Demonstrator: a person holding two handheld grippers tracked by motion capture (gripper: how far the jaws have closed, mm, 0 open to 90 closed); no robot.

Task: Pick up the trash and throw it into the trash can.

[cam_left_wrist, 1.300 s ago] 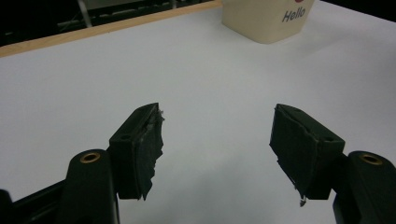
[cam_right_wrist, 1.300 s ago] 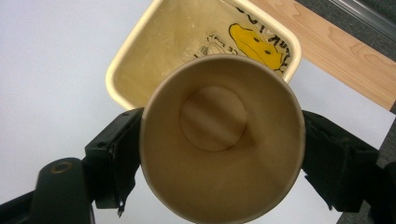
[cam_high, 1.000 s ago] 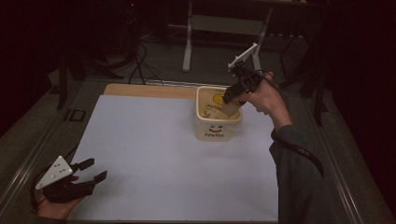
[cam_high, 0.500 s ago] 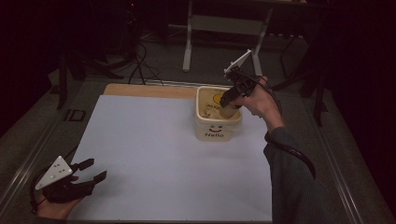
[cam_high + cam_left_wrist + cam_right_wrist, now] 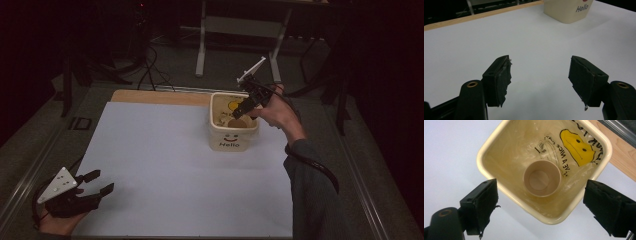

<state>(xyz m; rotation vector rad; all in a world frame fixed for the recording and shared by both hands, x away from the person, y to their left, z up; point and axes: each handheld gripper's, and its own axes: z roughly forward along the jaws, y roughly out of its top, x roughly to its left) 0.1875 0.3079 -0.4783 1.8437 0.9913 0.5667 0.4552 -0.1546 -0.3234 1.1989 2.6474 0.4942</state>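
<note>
A cream bin printed "Hello" with a smiley stands on the white table sheet, right of centre at the back. Inside it a brown paper cup stands upright on a clear plastic bag with a yellow smiley. My right gripper hovers above the bin's right rim, jaws open wide and empty. My left gripper rests at the table's near left corner, open with nothing between its jaws. The bin shows far ahead of it.
A wooden table edge runs along the back of the white sheet. Cables and a metal stand sit on the dark floor behind. A cable trails over the person's right sleeve.
The right gripper has lifted a little above the bin. The left gripper has stayed where it was.
</note>
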